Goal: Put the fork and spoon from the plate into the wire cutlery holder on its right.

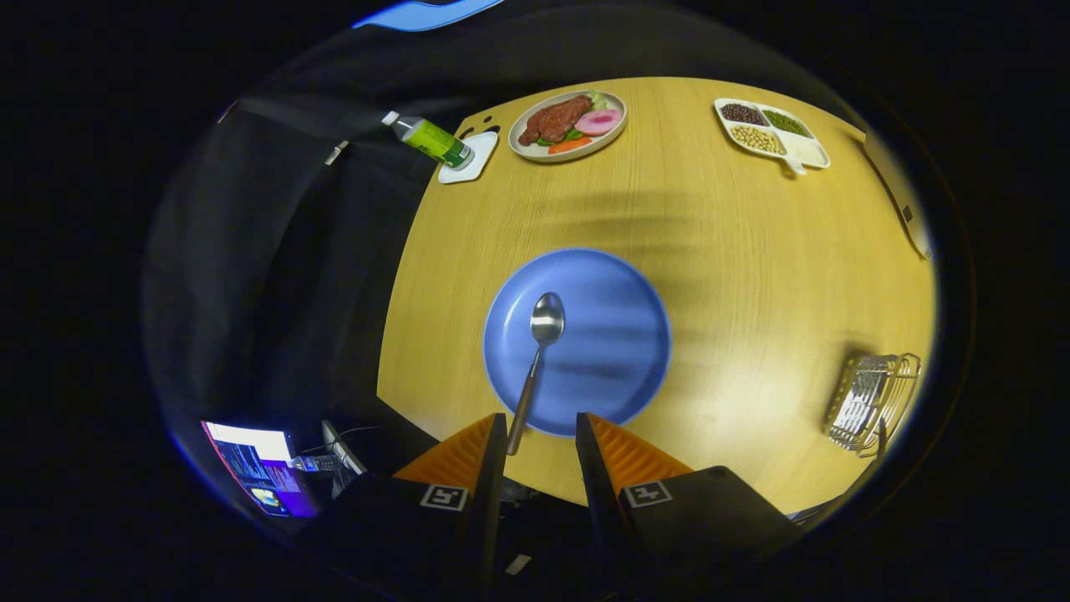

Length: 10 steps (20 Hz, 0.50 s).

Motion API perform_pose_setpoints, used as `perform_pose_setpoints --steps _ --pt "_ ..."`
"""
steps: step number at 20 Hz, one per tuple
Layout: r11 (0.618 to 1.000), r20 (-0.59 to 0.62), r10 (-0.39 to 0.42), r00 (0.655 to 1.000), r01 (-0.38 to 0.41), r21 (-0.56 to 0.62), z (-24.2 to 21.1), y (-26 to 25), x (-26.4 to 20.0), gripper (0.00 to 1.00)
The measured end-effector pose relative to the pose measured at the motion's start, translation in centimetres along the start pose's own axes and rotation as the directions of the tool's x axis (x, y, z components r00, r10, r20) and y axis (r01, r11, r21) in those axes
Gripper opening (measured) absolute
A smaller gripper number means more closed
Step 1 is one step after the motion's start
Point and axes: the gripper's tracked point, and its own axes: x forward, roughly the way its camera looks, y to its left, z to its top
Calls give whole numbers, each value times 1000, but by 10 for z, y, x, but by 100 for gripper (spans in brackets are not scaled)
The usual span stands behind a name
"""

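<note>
A blue plate (610,334) lies on the wooden table (752,267), just ahead of my fingers. On its left half rests a metal spoon (545,322), bowl pointing away and dark handle running back over the plate's near rim. My gripper (541,418) is open, and the handle's end sits in the gap, close beside the left finger (493,435). The right finger (589,435) stands apart from it. The wire cutlery holder (873,400) stands far to the right of the plate, near the table's right edge. A thin dark stem shows at its near side; I cannot tell what it is.
At the table's far side stand a plate of food (568,125), a green-labelled bottle (430,140) lying on a white coaster (470,159), and a divided white dish of beans (773,130). The table's curved left edge drops to dark cloth; a lit screen (259,477) glows below it.
</note>
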Motion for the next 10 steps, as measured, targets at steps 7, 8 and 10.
perform_pose_setpoints --steps 7,8,10 --pt "995 -72 -80 994 83 51 -6 1 75 52" --pt "994 -76 -94 993 98 51 -6 1 82 52" --pt "990 -89 -132 987 136 37 -9 -4 98 53"
